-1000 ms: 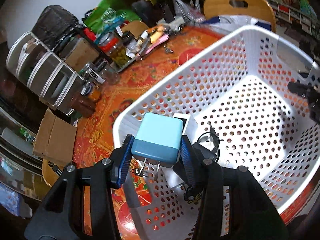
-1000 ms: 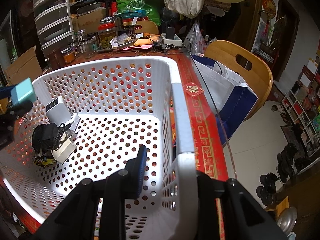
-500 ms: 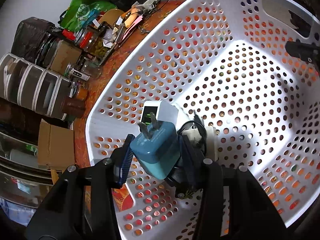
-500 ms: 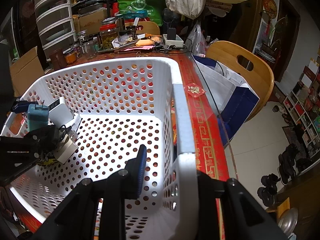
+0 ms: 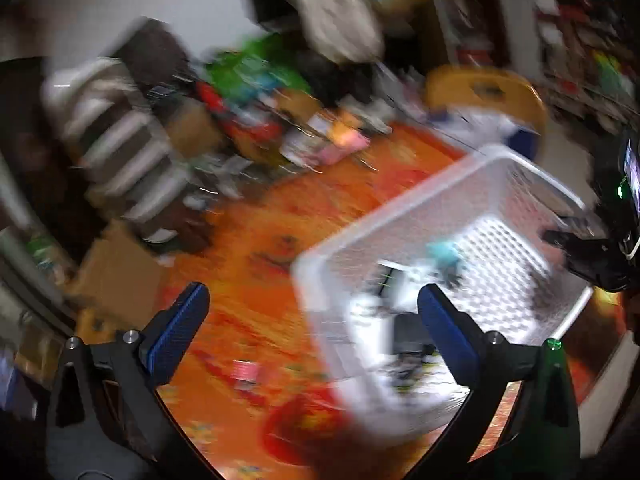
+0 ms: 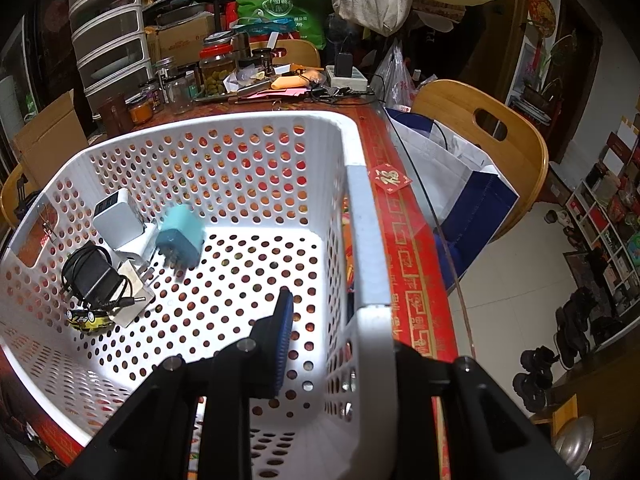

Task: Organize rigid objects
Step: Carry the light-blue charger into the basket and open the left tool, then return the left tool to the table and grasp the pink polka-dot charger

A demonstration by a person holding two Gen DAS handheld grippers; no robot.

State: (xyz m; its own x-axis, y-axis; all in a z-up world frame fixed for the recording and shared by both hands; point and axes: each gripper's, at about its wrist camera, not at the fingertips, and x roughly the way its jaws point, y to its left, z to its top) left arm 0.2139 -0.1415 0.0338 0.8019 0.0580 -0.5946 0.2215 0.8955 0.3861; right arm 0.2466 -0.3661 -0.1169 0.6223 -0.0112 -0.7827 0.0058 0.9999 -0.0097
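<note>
A white perforated basket [image 6: 224, 124] stands on the red patterned table [image 6: 404, 264]. My right gripper [image 6: 344, 352] is shut on its near right wall, one finger inside and one outside. In the basket, a light blue charger [image 6: 180, 236] tilts prongs-down beside a white charger [image 6: 118, 216], a black adapter with cable [image 6: 90, 276] and a small yellow-black item [image 6: 86, 318]. The left wrist view is blurred. In it my left gripper [image 5: 312, 320] is opening wide above the table beside the basket [image 5: 536, 176], nothing between its jaws, with the blue charger [image 5: 442, 254] lying inside.
Jars [image 6: 216, 72], stacked plastic drawers [image 6: 108, 40], a cardboard box [image 6: 48, 140] and bags crowd the table's far end. A wooden chair [image 6: 488, 128] with a white and blue bag [image 6: 460, 176] stands to the right. Shoes [image 6: 568, 332] lie on the floor.
My left gripper has let go of the blue charger, which now lies in the basket. It has opened wide and pulled up and back out of the basket. My right gripper has not moved.
</note>
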